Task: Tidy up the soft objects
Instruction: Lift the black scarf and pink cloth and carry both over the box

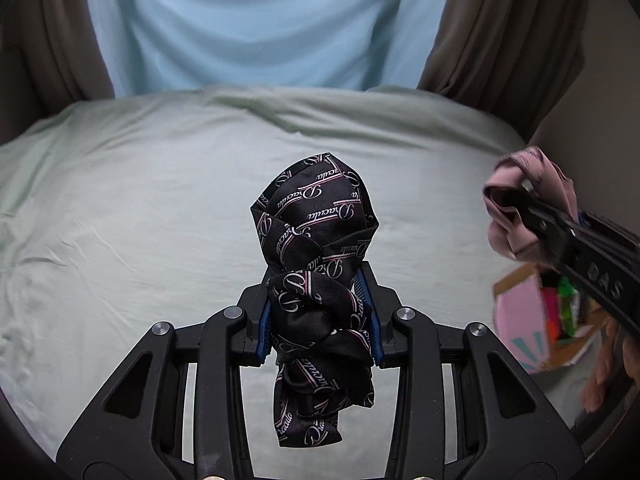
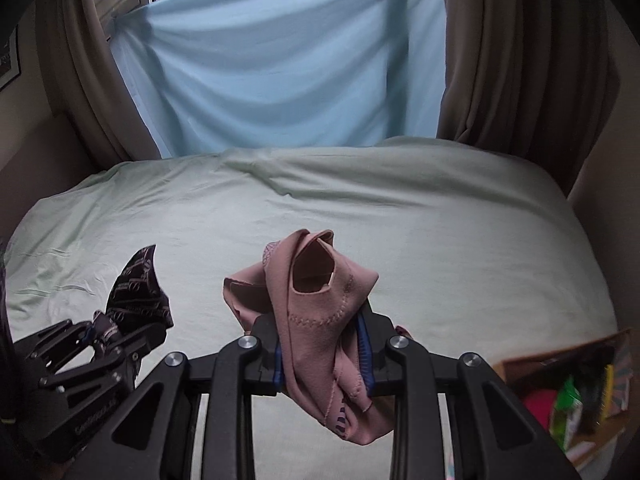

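Up over the pale green bed sheet (image 1: 168, 208), well clear of it, with both tools loaded. Left gripper (image 1: 320, 320) clamped tight on the black patterned scarf (image 1: 316, 240), blue pads biting into its knotted middle; bunched top standing above the jaws, loose tail dangling below them. Right gripper (image 2: 324, 354) pinched on the pink fabric piece (image 2: 320, 292), crumpled, stitching showing, one end poking up past the fingers and the other hanging under. Seen from the left wrist, same pink bundle riding off to the right of the scarf, apart from it. Cardboard box (image 1: 520, 320) of colourful items low at the right edge of the sheet. Light blue cloth (image 2: 280, 68) draped behind the sheet's far end, flanked by brown curtains (image 2: 516, 60).
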Tool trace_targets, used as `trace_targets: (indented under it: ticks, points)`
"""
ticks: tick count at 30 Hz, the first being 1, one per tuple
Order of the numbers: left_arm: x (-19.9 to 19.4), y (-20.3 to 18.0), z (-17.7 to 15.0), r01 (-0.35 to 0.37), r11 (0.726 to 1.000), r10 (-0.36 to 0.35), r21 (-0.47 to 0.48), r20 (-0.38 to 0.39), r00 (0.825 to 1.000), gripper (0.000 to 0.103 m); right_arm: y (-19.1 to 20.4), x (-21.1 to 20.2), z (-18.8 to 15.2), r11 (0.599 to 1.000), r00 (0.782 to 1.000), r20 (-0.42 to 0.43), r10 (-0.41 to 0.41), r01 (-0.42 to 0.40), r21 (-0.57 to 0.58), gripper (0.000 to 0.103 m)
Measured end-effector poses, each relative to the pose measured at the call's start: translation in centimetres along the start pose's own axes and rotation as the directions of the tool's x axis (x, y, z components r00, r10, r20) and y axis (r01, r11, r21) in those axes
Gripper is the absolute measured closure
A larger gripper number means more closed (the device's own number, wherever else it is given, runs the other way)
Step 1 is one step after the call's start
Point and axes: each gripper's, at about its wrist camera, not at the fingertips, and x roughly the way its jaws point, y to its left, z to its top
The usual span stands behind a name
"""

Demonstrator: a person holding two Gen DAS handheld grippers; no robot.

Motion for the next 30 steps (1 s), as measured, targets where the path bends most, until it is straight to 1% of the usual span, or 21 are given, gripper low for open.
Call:
trace_targets:
  ticks: [1,2,7,12,15,20,22,30]
  points:
    - [-1.0,-0.2,0.1,0.000,1.000,0.000,0.005,0.000,1.000,0.070,0.2,-1.8,0.0,1.000,1.000,-0.006,-0.004,0.004,0.003,0.077]
    - [-2.3,-0.6,0.3,0.005,1.000,-0.005,0.013,0.003,1.000,0.070,0.3,-2.9,-0.1,1.000,1.000,-0.009,-0.008,0.008,0.004,0.077]
    - [-6.9,-2.8,0.3,0.022,0.999,-0.022,0.040,0.005,1.000,0.070,0.2,-9.3,-1.2,0.999,1.000,-0.009,-0.018,0.018,0.031,0.077]
    - [-9.9,-6.6,0.0,0.033,0.997,-0.034,0.074,0.009,0.999,0.070,-1.9,-14.0,-2.3,0.997,1.000,0.003,-0.019,0.019,0.078,0.077]
    - [-11.2,-9.4,-0.2,0.044,0.996,-0.044,0.079,0.004,0.999,0.070,-3.7,-16.0,-2.7,0.996,1.000,0.005,-0.027,0.026,0.086,0.077]
    - [-12.5,-14.9,-0.7,0.053,0.996,-0.053,0.073,0.006,0.999,0.070,-8.4,-18.8,-3.7,0.995,1.000,-0.002,-0.022,0.022,0.099,0.077]
    - [-12.5,-17.5,-0.8,0.067,0.995,-0.068,0.068,0.002,0.998,0.070,-10.6,-19.3,-3.9,0.995,1.000,-0.010,-0.025,0.025,0.098,0.077]
    - [-10.1,-28.0,-0.8,0.105,0.990,-0.104,0.092,-0.018,0.994,0.070,-20.6,-20.0,-4.7,0.989,0.997,-0.046,-0.058,0.064,0.133,0.077]
